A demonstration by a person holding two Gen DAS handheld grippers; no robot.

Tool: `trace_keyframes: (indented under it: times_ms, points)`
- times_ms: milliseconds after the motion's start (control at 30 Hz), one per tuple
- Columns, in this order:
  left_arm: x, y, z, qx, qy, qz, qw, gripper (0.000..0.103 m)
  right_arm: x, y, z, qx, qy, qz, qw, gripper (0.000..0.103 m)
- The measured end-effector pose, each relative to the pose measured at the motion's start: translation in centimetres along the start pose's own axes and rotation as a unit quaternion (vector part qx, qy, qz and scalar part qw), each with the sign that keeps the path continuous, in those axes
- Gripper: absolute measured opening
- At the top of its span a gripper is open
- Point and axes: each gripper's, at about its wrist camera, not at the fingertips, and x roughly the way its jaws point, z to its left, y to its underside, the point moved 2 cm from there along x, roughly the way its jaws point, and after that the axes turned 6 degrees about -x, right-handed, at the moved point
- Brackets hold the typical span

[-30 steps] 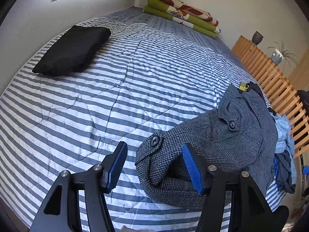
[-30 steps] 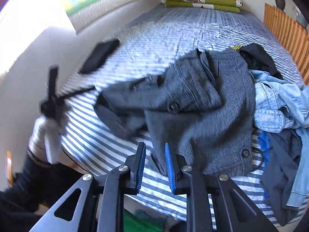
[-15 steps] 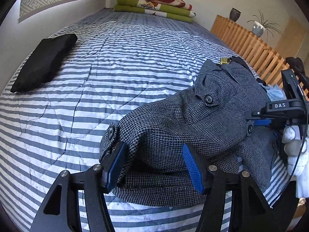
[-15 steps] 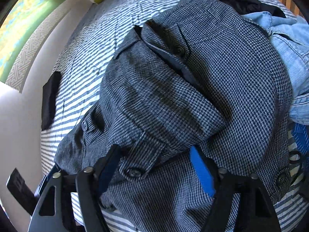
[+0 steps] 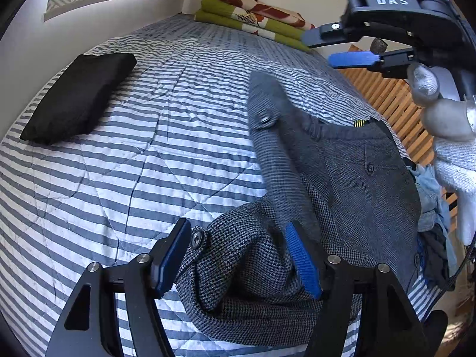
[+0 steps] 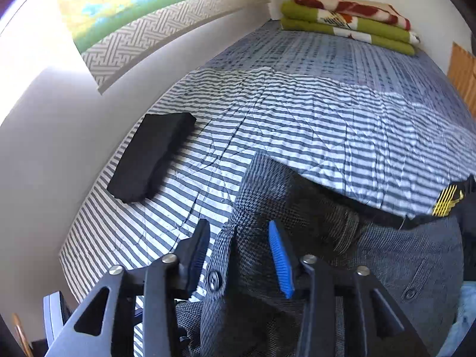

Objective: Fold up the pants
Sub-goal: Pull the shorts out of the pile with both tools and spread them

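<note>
Straddling a bunched waistband, the left gripper (image 5: 241,255) stands with its blue-padded fingers spread wide, grey houndstooth pants (image 5: 351,184) heaped between them on the striped quilt (image 5: 119,178); the cloth touches the inner face of the right-hand pad, while the left-hand pad sits just beside a waistband button. The right gripper (image 6: 238,253) is likewise spread wide around a strip of the same pants (image 6: 386,255), and whether its pads press the fabric cannot be told. From the left wrist view, that right gripper (image 5: 342,47) hangs above the pants in a white-gloved hand (image 5: 446,136). A folded black garment (image 5: 77,95) lies well apart from the pants, toward the wall. Folded green blankets (image 6: 348,20) rest beyond the pants at the quilt's far end.
</note>
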Motion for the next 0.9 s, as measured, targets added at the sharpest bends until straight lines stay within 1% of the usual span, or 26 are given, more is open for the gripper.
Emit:
trace_keyframes:
  times_ms: [67, 133, 200, 267, 300, 367, 400, 467, 533, 600, 667, 700, 733, 767, 800, 833, 900]
  points:
    - [0.5, -0.2, 0.1, -0.004, 0.003, 0.005, 1.0000, 0.075, -1.1, 0.6, -1.9, 0.005, 0.009, -0.014, 1.000, 0.055]
    - [1.3, -0.4, 0.2, -0.009, 0.008, 0.015, 0.9998, 0.075, -2.6, 1.9, -4.4, 0.024, 0.024, -0.028, 0.999, 0.061]
    - [2.2, -0.6, 0.1, -0.018, 0.015, 0.028, 0.9993, 0.075, -3.6, 3.7, -8.1, 0.052, 0.069, -0.022, 0.996, 0.062]
    - [3.1, -0.8, -0.2, -0.025, 0.017, 0.033, 0.9990, 0.075, -3.4, 5.5, -12.1, 0.083, 0.120, -0.007, 0.989, 0.062]
    - [3.7, -1.1, -0.3, -0.028, 0.016, 0.034, 0.9989, 0.075, -3.3, 6.6, -14.5, 0.100, 0.154, 0.005, 0.983, 0.062]
    - [4.8, -1.7, -0.7, -0.037, 0.018, 0.038, 0.9984, 0.077, -3.3, 8.6, -18.6, 0.123, 0.207, 0.021, 0.970, 0.062]
    - [5.5, -1.9, -0.8, -0.042, 0.018, 0.041, 0.9981, 0.078, -3.4, 9.5, -20.4, 0.133, 0.222, 0.029, 0.965, 0.062]
    - [6.6, -2.2, -1.1, -0.053, 0.020, 0.047, 0.9973, 0.081, -3.1, 11.4, -23.5, 0.161, 0.229, 0.046, 0.959, 0.062]
    - [7.9, -2.3, -1.6, -0.056, 0.023, 0.057, 0.9965, 0.081, -2.5, 12.8, -25.3, 0.179, 0.214, 0.062, 0.958, 0.062]
    - [8.8, -2.2, -2.1, -0.051, 0.017, 0.062, 0.9967, 0.081, -1.3, 13.8, -25.9, 0.181, 0.202, 0.078, 0.959, 0.062]
    - [9.4, -2.2, -2.4, -0.047, 0.012, 0.058, 0.9971, 0.080, -0.6, 14.2, -25.5, 0.168, 0.207, 0.084, 0.960, 0.061]
    - [9.6, -2.2, -2.5, -0.046, 0.011, 0.053, 0.9974, 0.077, -0.4, 14.4, -25.4, 0.164, 0.212, 0.085, 0.960, 0.056]
    - [9.7, -2.2, -2.7, -0.044, 0.009, 0.050, 0.9977, 0.067, -0.3, 14.4, -25.2, 0.177, 0.225, 0.083, 0.955, 0.031]
    - [9.7, -2.3, -3.0, -0.037, 0.007, 0.050, 0.9980, 0.055, -0.5, 14.4, -24.9, 0.180, 0.215, 0.082, 0.956, 0.012]
    - [9.6, -2.4, -3.2, -0.029, 0.003, 0.047, 0.9985, 0.051, -1.0, 14.4, -24.5, 0.180, 0.214, 0.072, 0.957, 0.011]
    - [9.3, -2.5, -3.3, -0.021, -0.004, 0.041, 0.9989, 0.049, -1.7, 14.4, -24.1, 0.178, 0.213, 0.059, 0.959, 0.010]
    - [8.7, -2.7, -3.1, -0.020, -0.011, 0.030, 0.9993, 0.049, -3.9, 14.5, -22.8, 0.176, 0.195, 0.033, 0.964, 0.009]
